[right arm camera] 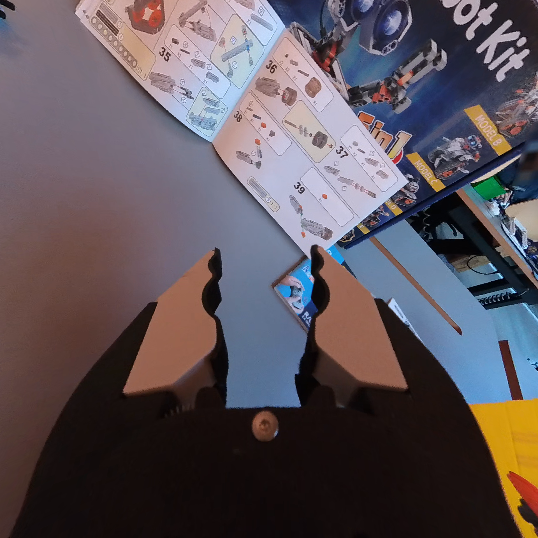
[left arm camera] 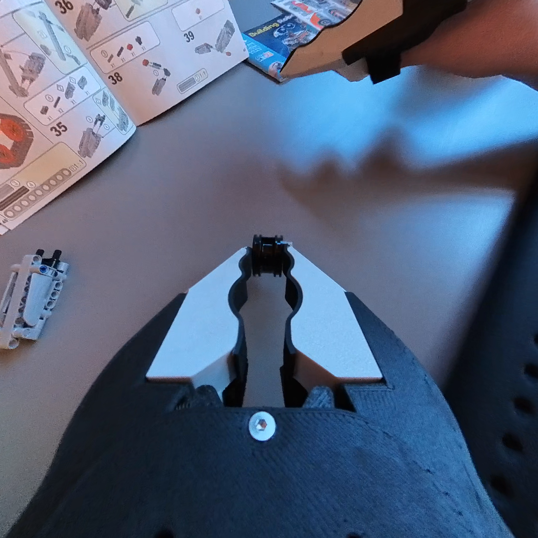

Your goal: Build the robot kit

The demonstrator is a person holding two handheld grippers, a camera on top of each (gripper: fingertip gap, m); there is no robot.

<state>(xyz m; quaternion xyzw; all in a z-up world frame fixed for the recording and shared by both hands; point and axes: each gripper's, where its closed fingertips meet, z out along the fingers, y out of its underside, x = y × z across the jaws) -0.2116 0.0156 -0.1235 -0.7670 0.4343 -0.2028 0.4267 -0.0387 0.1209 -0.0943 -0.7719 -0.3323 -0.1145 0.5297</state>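
Observation:
My left gripper (left arm camera: 267,256) is shut on a small black wheel hub (left arm camera: 267,255), pinched between its fingertips above the grey table (left arm camera: 180,203). A partly built white and grey brick assembly (left arm camera: 29,300) lies on the table to its left. My right gripper (right arm camera: 265,253) is open and empty, hovering over the table near the lower corner of the open instruction booklet (right arm camera: 294,151). The right gripper also shows at the top right of the left wrist view (left arm camera: 334,37), far from the hub.
The open instruction booklet (left arm camera: 96,72) lies at the far left of the table. A small blue leaflet (right arm camera: 297,294) lies beside it. A large dark kit box (right arm camera: 436,87) sits behind. A yellow box (right arm camera: 512,465) is at the right. Desks and cables show beyond the table edge. Tip to tip, the grippers are about 20 centimetres apart.

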